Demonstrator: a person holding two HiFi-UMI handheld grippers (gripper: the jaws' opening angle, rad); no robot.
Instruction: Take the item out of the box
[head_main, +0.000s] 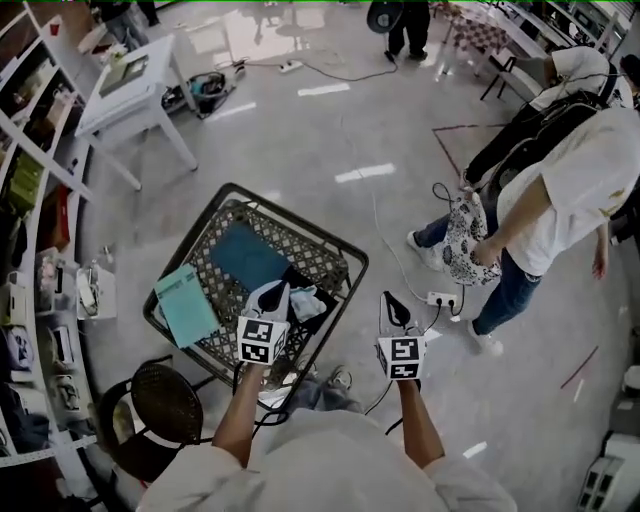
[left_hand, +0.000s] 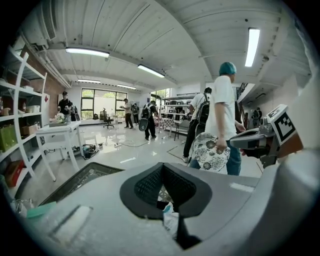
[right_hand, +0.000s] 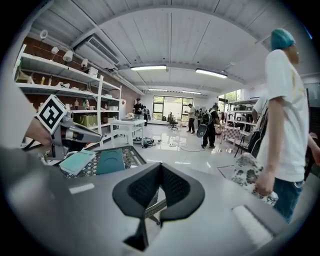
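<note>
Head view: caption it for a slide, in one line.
Left gripper over the black wire basket, right gripper just outside its rim, both shut.

Around the wire basket, your clearest lane is the bare floor at 12 to 1 o'clock. A black chair blocks 7, shelves wall off 9, a white table stands well apart at 11, and a bystander with a floor cable crowd 3.
</note>
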